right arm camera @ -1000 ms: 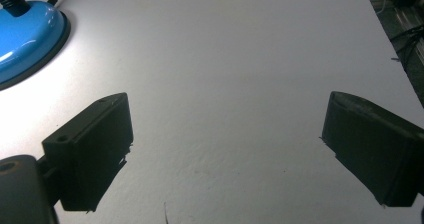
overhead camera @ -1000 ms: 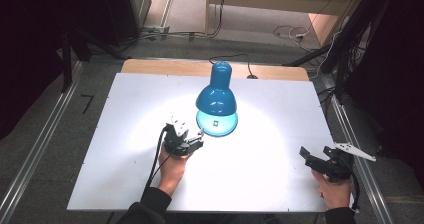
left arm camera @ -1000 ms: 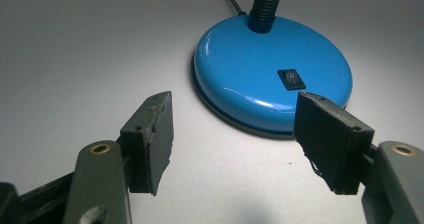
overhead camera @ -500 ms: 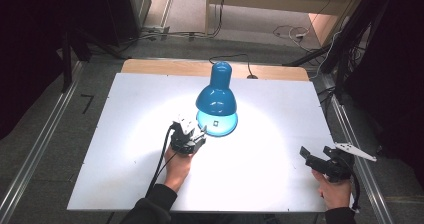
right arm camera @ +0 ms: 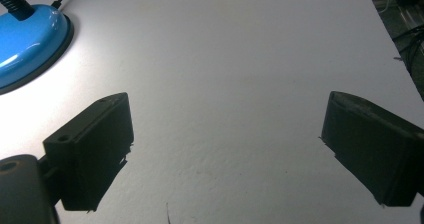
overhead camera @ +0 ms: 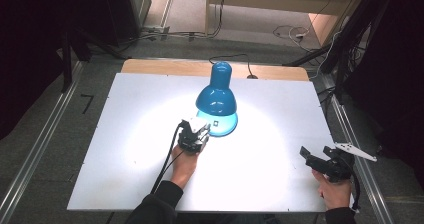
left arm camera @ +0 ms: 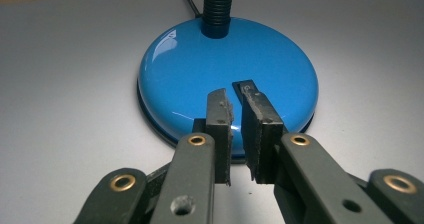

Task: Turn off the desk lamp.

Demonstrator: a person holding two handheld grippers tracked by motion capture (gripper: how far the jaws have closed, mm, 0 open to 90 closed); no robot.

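Note:
A blue desk lamp stands lit at the middle of the white table (overhead camera: 125, 159). Its shade (overhead camera: 216, 96) bends down over its round base (overhead camera: 226, 127). My left gripper (overhead camera: 200, 129) points at the near edge of that base (left arm camera: 225, 74), just below the black ribbed neck (left arm camera: 218, 6). Its fingertips (left arm camera: 232, 91) hang over the base's top. The jaws have just been closing and now stand shut to a thin slit, with nothing visible between them. My right gripper (overhead camera: 316, 154) rests open near the table's front right corner, its jaws (right arm camera: 225, 114) wide apart over bare table.
The lamp's black cord (overhead camera: 235, 59) runs off the table's far edge. A wooden strip (overhead camera: 165, 66) borders the far side. Metal rails (overhead camera: 45, 139) flank the table, and cables lie on the floor behind. The lamp base (right arm camera: 25, 39) lies far left of my right gripper.
My left gripper has slid a little forward and right toward the lamp base, and its jaws have come together. The right gripper has stayed put.

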